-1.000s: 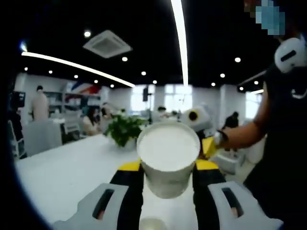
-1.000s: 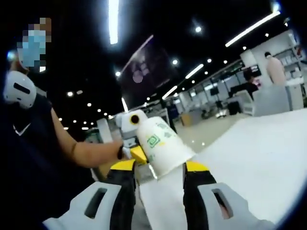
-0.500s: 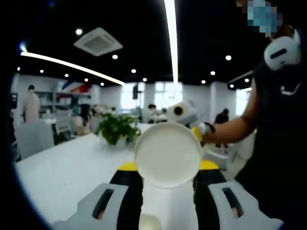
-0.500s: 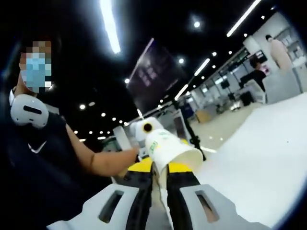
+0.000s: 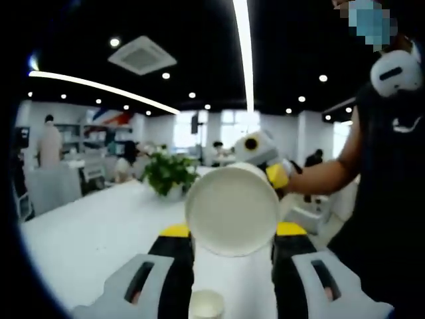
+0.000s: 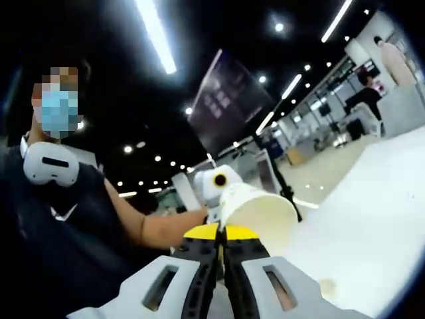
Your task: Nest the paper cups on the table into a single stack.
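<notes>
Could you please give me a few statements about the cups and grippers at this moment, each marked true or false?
1. The left gripper holds a paper cup between its jaws. True.
2. The right gripper has its jaws spread wide with nothing between them. False: its jaws are nearly together, pinching the wall of a second paper cup.
3. A potted plant stands on the white table. True.
4. Another small cup shows at the bottom of the left gripper view. True.
5. The two held cups are already nested in each other. False: each gripper holds its own cup, apart.
</notes>
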Tool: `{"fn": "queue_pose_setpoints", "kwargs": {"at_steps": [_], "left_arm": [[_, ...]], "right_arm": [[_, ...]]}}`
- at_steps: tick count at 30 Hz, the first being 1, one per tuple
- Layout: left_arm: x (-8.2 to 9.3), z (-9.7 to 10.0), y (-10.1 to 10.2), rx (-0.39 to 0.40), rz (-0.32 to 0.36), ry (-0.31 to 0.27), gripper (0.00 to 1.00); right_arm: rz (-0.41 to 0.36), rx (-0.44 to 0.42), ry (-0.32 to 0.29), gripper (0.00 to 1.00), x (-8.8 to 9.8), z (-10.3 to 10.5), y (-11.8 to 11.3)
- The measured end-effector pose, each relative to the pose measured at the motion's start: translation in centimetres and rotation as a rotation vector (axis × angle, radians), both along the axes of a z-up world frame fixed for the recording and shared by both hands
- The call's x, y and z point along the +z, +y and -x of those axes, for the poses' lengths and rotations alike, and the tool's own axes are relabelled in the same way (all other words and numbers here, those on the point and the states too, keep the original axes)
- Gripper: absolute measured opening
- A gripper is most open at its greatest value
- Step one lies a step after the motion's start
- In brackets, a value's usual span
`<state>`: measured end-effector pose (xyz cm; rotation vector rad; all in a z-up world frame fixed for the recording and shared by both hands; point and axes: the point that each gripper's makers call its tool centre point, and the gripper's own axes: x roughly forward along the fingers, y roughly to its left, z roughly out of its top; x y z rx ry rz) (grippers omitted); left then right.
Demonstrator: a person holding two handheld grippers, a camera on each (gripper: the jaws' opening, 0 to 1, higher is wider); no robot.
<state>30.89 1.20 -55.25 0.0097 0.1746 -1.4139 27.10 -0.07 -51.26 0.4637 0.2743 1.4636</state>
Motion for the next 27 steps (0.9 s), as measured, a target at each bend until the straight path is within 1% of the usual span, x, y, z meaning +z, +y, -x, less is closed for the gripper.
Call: {"fn": "queue_pose_setpoints", "kwargs": {"at_steps": [2,3,4,5,6,7,9,10,12,13,14,15,16,17,18,19,20,21,22,23,27], "left_arm": [[-0.5,-0.4,0.4,0.03,-0.031,0.031,0.62],[-0.6,-0.6,0.6,0.051,-0.041,0.028,0.68],[-0.9,-1.1,1.0,0.088,-0.062,0.025,0.76],[-1.2,-1.3,1.3,0.108,-0.081,0.024,0.8],[-1.9,-1.8,1.8,0.142,-0.127,0.018,0.85],[-2.1,-2.0,2.1,0.163,-0.134,0.021,0.9],[-2.3,-2.3,2.7,0.2,-0.13,0.026,0.97],[-2.5,-2.4,3.3,0.223,-0.136,0.026,0.99],[-3.1,-2.6,4.2,0.253,-0.15,0.031,0.99],[-3.7,-2.8,5.0,0.292,-0.165,0.053,0.99],[-4.0,-3.0,5.6,0.317,-0.172,0.072,0.99],[-4.5,-3.3,6.4,0.357,-0.185,0.078,0.99],[-4.9,-3.5,7.0,0.377,-0.199,0.066,0.99],[-5.5,-3.5,7.8,0.404,-0.221,0.052,0.99],[-5.8,-3.6,8.3,0.424,-0.232,0.051,0.99],[-6.4,-3.8,9.2,0.463,-0.245,0.066,0.99],[-6.8,-3.7,9.6,0.473,-0.25,0.077,0.99],[-7.2,-3.6,10.0,0.478,-0.258,0.081,0.99],[-7.6,-3.5,10.3,0.484,-0.271,0.081,0.99],[-8.1,-3.3,10.9,0.498,-0.28,0.093,0.99],[-8.4,-2.9,12.2,0.535,-0.254,0.11,0.99]], "right_arm": [[0.024,-0.01,-0.026,0.0,0.3,-0.3,-0.1],[0.036,-0.013,-0.033,0.0,0.4,-0.4,-0.2],[0.066,-0.024,-0.058,0.0,0.5,-0.7,-0.3],[0.082,-0.032,-0.067,0.0,0.6,-0.9,-0.3],[0.102,-0.037,-0.073,0.0,0.6,-1.1,-0.4],[0.115,-0.043,-0.084,0.0,0.8,-1.3,-0.5],[0.143,-0.046,-0.098,0.0,1.2,-1.7,-0.6],[0.169,-0.044,-0.11,0.0,1.4,-1.9,-0.7],[0.217,-0.031,-0.133,0.0,1.6,-2.1,-0.7],[0.239,-0.032,-0.147,0.0,1.6,-2.3,-0.7],[0.282,-0.031,-0.157,0.0,1.5,-2.6,-0.8],[0.307,-0.025,-0.163,0.0,1.5,-2.7,-0.8],[0.328,-0.017,-0.172,0.0,1.5,-2.8,-0.8],[0.36,-0.001,-0.166,0.0,1.4,-2.8,-0.7],[0.389,0.002,-0.159,0.0,1.2,-2.9,-0.7],[0.438,0.006,-0.184,0.0,1.1,-3.2,-0.7],[0.467,0.009,-0.199,0.0,1.1,-3.3,-0.7],[0.506,0.009,-0.206,0.0,1.1,-3.5,-0.6],[0.524,0.013,-0.213,0.0,1.2,-3.6,-0.5],[0.557,0.018,-0.213,0.0,1.3,-3.7,-0.4],[0.685,0.033,-0.241,0.0,1.1,-4.2,0.0]]}}
